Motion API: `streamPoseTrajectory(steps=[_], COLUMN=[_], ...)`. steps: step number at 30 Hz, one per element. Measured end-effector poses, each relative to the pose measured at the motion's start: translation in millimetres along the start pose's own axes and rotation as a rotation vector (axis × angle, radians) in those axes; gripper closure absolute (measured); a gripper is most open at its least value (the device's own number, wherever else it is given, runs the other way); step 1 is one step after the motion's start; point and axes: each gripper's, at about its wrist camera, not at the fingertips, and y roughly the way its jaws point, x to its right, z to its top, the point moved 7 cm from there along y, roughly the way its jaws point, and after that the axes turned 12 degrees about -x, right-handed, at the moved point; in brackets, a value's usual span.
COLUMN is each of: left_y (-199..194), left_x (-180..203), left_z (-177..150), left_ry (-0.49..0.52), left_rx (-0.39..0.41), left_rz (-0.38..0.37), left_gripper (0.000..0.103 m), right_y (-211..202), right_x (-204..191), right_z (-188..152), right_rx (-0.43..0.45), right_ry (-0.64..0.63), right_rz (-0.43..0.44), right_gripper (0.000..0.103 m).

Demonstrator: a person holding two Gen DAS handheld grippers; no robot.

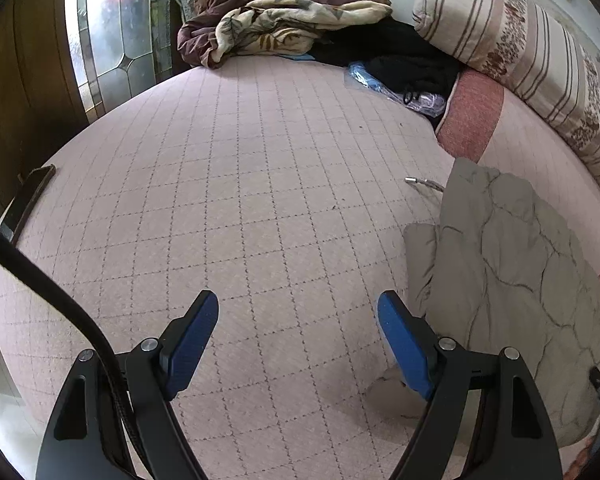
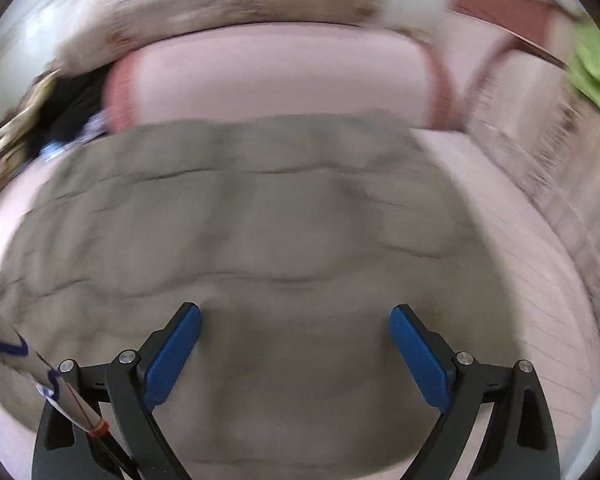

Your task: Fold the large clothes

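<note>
A taupe quilted garment (image 1: 508, 272) lies folded on the pink quilted bed (image 1: 240, 200), at the right of the left wrist view. My left gripper (image 1: 298, 312) is open and empty, over bare bedcover just left of the garment. In the blurred right wrist view the same garment (image 2: 240, 220) fills the middle. My right gripper (image 2: 296, 320) is open and empty, hovering right above it.
A heap of brown, cream and black clothes (image 1: 284, 28) lies at the far end of the bed. A striped bolster (image 1: 520, 52) and a pink pillow (image 1: 472, 112) lie at the right. A stained-glass door (image 1: 112, 32) stands at the left. A green cloth (image 2: 596, 72) shows at the right.
</note>
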Motion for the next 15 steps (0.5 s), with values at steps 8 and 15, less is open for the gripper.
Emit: streamPoseTrajectory(steps=[8,15], left_y=[8.5,-14.1], left_x=[19.4,35.1], left_z=[-15.0,-25.0], left_ry=[0.047,0.074], left_rx=[-0.016,0.056], left_rz=[0.031,0.053], left_gripper=[0.022,0.022], right_y=[9.3,-3.8], right_x=[128.2,149.3], right_z=[-26.5,-37.2], right_rx=[-0.056,-0.035], right_ry=[0.197,0.205], right_rz=[-0.049,-0.024], right_gripper=[0.005,0.005])
